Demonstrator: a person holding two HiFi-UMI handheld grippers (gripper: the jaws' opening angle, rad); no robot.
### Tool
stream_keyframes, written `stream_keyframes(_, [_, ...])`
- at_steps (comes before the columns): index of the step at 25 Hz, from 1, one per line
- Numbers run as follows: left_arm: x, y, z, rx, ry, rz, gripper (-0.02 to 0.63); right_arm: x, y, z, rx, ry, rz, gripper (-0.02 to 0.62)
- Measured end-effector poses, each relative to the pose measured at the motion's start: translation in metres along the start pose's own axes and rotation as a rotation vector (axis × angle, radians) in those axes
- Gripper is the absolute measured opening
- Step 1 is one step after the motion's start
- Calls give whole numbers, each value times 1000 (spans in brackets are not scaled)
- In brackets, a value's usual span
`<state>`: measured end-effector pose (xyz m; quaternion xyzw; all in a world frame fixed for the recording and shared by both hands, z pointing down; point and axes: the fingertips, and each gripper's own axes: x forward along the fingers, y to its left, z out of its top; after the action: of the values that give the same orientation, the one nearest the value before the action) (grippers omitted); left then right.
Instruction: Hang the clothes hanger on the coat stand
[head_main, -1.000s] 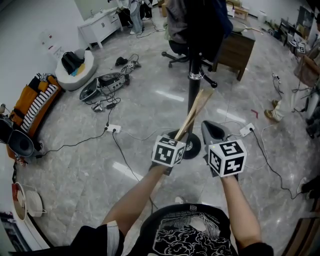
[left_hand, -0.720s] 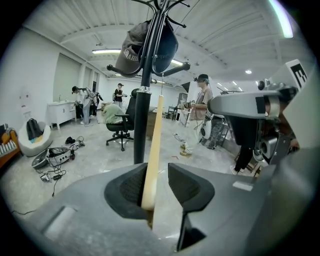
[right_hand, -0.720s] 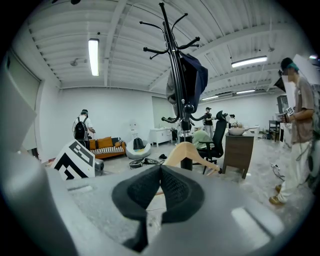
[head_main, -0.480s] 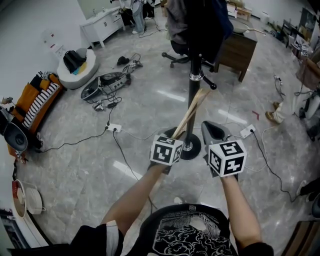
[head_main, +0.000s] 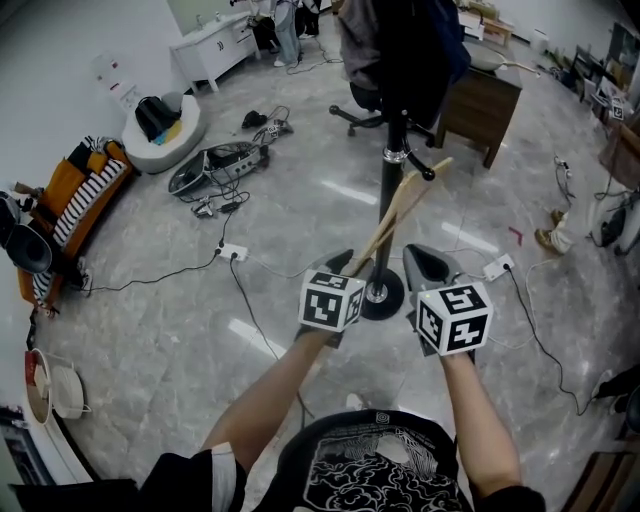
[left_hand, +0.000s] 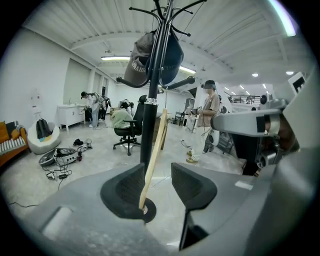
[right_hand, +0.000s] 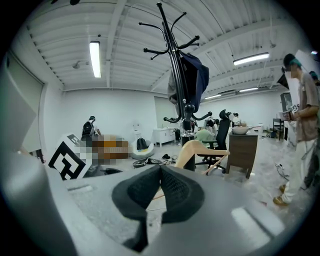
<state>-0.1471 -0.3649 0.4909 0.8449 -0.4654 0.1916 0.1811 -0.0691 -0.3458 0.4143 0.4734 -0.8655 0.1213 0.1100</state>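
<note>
From the head view, my left gripper (head_main: 345, 265) sits low in front of the black metal coat stand (head_main: 389, 165). The pale wooden clothes hanger (head_main: 405, 200) slants up from it toward the stand's lower pegs. I judge this to be the let-go step: the hanger's top seems to rest at a peg, though I cannot tell whether its hook is seated. My right gripper (head_main: 428, 262) waits just beside. A black office chair (head_main: 365, 105), a brown wooden desk (head_main: 480, 100) and a white power strip (head_main: 232, 253) with cables lie around, and none of them blocks me.

In the left gripper view my jaws are opening. The hanger's lower end stands between them, close by the left pad and clear of the right. A dark cap (left_hand: 145, 60) hangs above, and a standing person (left_hand: 207, 120) is well beyond. Next I should draw back gently without nudging the wood.

In the right gripper view my jaws are pressed together on nothing. The hanger shows beyond them beside the pole, under a dark blue garment (right_hand: 195, 75).
</note>
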Motion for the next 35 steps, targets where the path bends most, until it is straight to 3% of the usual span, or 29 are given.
stream_keyframes(13, [-35, -57, 50, -10, -141, -8, 144, -30, 1, 2, -13, -11, 46, 0])
stream_keyframes(27, [-47, -126, 56, 8, -170, 18, 137, -81, -14, -1, -24, -26, 85, 0])
stream_keyframes(35, [-49, -154, 58, 22, -192, 42, 22, -105, -23, -4, -37, -29, 107, 0])
